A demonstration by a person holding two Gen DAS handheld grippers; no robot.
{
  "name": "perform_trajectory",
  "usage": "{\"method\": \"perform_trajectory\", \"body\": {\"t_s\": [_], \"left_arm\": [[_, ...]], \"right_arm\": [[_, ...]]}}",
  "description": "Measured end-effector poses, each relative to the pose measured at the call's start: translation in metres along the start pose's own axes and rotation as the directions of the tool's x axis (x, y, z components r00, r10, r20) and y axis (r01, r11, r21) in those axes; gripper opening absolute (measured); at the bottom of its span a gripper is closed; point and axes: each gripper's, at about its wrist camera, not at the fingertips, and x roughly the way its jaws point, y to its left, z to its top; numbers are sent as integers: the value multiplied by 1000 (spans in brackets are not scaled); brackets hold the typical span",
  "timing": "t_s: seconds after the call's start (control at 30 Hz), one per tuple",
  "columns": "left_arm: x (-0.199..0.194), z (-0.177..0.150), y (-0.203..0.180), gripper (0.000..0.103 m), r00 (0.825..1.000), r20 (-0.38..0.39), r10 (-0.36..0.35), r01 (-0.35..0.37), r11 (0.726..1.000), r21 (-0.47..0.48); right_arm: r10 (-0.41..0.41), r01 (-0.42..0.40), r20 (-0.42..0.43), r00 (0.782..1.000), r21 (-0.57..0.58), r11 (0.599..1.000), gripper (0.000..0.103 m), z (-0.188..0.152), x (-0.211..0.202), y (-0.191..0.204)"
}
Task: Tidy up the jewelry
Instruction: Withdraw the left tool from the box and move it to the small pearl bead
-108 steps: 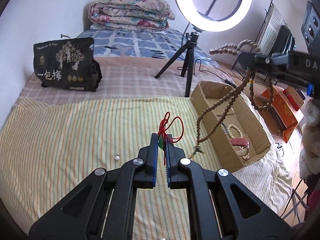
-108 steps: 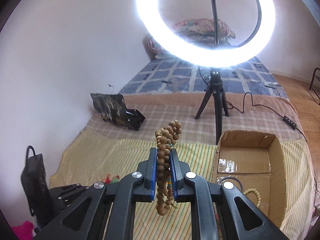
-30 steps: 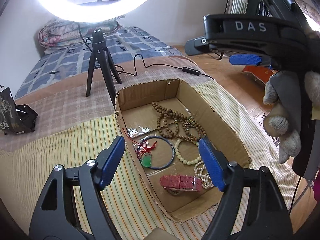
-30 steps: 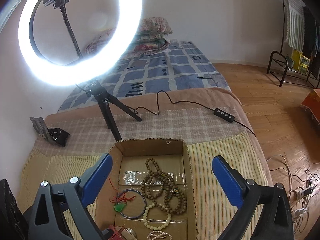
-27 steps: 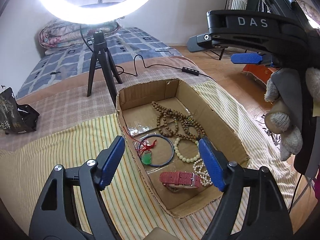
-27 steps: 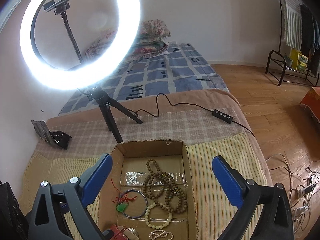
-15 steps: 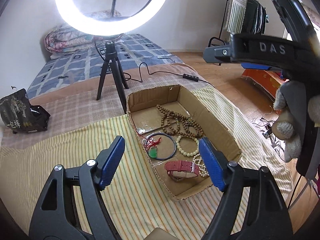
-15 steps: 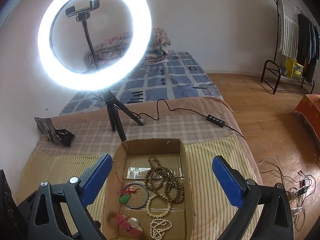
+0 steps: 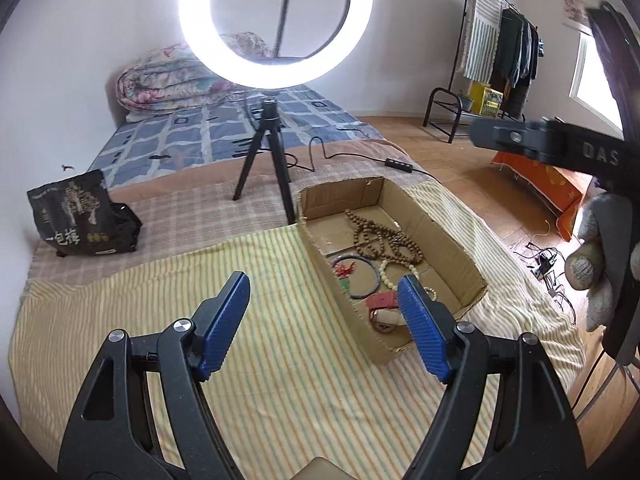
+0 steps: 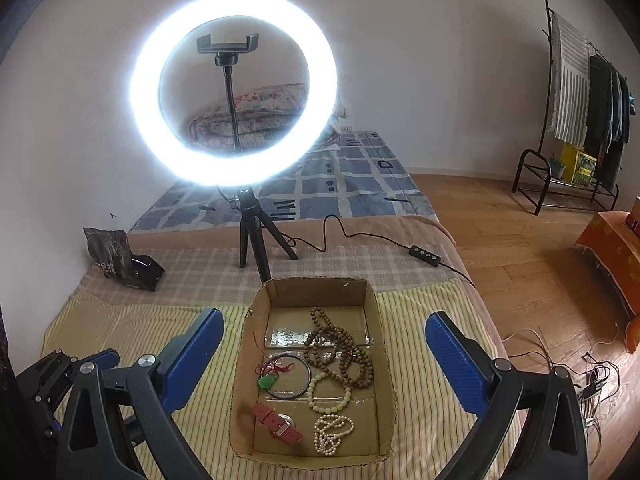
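We held both tools empty above the bed: the left gripper (image 9: 324, 320) had its blue-padded jaws spread wide over the yellow striped bedspread (image 9: 120, 320), and the right gripper (image 10: 324, 352) stood just as wide, framing the shallow open cardboard box (image 10: 378, 320) from above. All the jewelry we could find lay inside that box: a long strand of brown wooden beads (image 10: 340, 354) heaped toward the far end, a thin dark blue bangle (image 10: 290, 376) with a green pendant on a red cord (image 10: 269, 380) lying partly within it, a bracelet of pale cream beads (image 10: 330, 394), a small white pearl strand (image 10: 332, 434) and a red-strapped wristwatch (image 10: 278, 426) near the front wall. In the left wrist view the striped cloth beside the box showed no loose piece, though the grippers hid part of it, so we could not be sure. We judged the gathering essentially finished, with nothing in either tool; what might have remained was tidying, since the wooden strand overlapped the cream bracelet and the pieces lay loosely rather than sorted. The ring light on its black tripod (image 10: 248, 224) stood just behind the box.
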Motion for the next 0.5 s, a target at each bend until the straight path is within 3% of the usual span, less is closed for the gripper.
{"method": "perform_trajectory", "body": {"t_s": [0.27,0.5], "left_arm": [[-37,-17,60,79,997,32,75,-73,996,-41],[-58,-46,125,79,991,31,130,-128,990,-54]], "right_arm": [[59,-59,-1,998,-15,998,103,-32,-26,18],[144,-156,-72,987,-209,965,102,-78,-24,64]]}}
